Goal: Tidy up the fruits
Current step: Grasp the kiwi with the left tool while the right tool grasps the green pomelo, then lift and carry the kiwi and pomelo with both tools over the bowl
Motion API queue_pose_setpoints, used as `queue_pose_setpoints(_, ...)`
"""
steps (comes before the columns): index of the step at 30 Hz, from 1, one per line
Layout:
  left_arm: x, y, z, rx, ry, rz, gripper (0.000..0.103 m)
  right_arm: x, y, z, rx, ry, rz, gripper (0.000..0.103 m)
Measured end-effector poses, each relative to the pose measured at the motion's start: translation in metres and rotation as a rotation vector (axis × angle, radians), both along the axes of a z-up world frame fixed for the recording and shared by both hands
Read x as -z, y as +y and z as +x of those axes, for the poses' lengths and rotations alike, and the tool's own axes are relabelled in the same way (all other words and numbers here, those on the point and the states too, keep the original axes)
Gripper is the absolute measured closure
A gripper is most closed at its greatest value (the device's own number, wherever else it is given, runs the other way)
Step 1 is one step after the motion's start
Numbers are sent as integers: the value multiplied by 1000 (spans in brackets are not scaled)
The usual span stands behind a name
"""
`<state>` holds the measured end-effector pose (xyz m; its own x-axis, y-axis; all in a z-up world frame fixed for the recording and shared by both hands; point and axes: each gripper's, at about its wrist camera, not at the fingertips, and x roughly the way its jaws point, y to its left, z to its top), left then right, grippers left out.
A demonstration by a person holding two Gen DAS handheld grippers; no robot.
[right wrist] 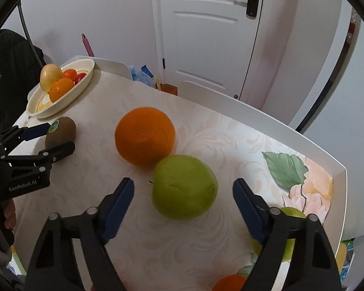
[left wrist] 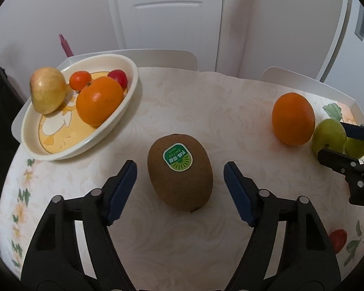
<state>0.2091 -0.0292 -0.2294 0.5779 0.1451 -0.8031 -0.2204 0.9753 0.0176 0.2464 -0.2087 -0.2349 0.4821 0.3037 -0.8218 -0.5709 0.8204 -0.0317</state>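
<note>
My left hand-held gripper [left wrist: 180, 184] straddles the kiwi [left wrist: 179, 171], which lies on the surface [left wrist: 230, 111] squarely between the two blue pads. Both pads stand apart from the fruit, with a visible strip of cloth on either side, so nothing is clamped yet. The kiwi's long axis runs roughly along the line the gripper points, stickered end up and away from me, so the pads face its narrower flanks. I judge that the right way round: closing from here should meet the short width rather than the ends.

My right hand-held gripper [right wrist: 183, 200] sits the same way over the green apple [right wrist: 184, 186], its jaws apart with gaps on both sides. The apple touches the orange [right wrist: 145, 136] just beyond it, and a second green fruit [right wrist: 292, 214] peeps out behind the right finger, so that side is the more crowded.

The bowl [left wrist: 131, 72], already holding an apple, a large orange and two small fruits, lies up and to the left of the kiwi, well apart from the green apple. The left hand is clearly nearer to it, so I would expect the kiwi to have the shorter trip.
</note>
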Motion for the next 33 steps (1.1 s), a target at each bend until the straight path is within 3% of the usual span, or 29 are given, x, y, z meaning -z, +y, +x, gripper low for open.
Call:
queue_pose_setpoints(8, 6, -1, 0, 0, 20, -7, 41, 2, -5, 1, -5, 0, -9, 28)
queue_pose_setpoints(12, 6, 2, 1, -6, 18, -7, 48, 3, -5, 1, -14, 4, -11, 37)
queue_pose_setpoints(33, -10, 5, -15, -1, 3, 0, 51, 2, 2, 0, -18, -23, -21, 52)
